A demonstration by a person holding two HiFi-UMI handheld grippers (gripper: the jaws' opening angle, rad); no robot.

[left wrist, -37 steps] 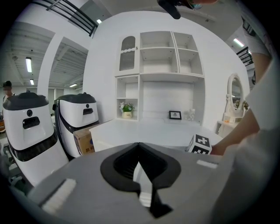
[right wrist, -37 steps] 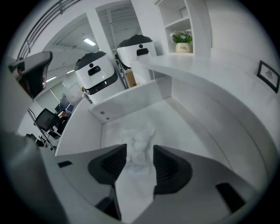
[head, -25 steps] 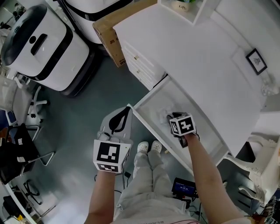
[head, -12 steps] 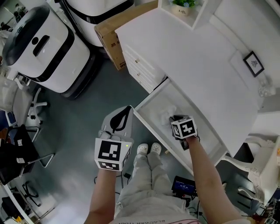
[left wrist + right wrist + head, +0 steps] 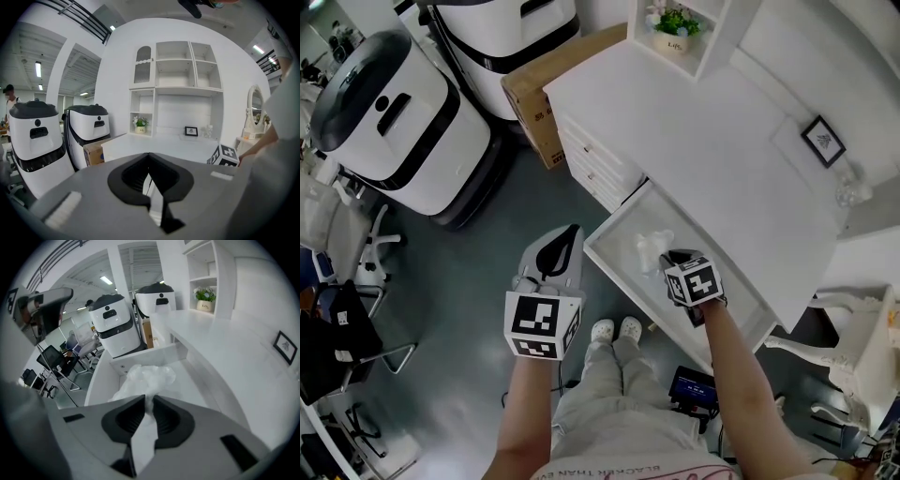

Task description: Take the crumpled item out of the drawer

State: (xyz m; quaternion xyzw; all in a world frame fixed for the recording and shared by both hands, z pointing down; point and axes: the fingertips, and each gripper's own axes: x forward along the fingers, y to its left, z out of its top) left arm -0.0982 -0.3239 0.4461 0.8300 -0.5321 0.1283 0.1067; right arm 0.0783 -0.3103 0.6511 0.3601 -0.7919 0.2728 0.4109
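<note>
Over the open white drawer (image 5: 623, 225), the right gripper (image 5: 667, 258) is pinching the crumpled item (image 5: 652, 246), a white plastic-y wad. Its jaws have just been closing on it, and the wad's w/in the drawer's outline. Left gripper (image 5: 570, 236) hangs beside the drawer over the grey floor (image 5: 487, 262), jaws pressed together w/ nothing btwn them.

Upside-down capitals reading "BLACKER THAN" run along the hem of the person's shirt (image 5: 619, 472). A small plant pot (image 5: 673, 42) on the shelf carries a short label, and the cardboard box (image 5: 572, 56) has print on its side, both too small to read. Black-and-white square markers cover the cubes on the left gripper (image 5: 571, 234) and right gripper (image 5: 668, 255).
</note>
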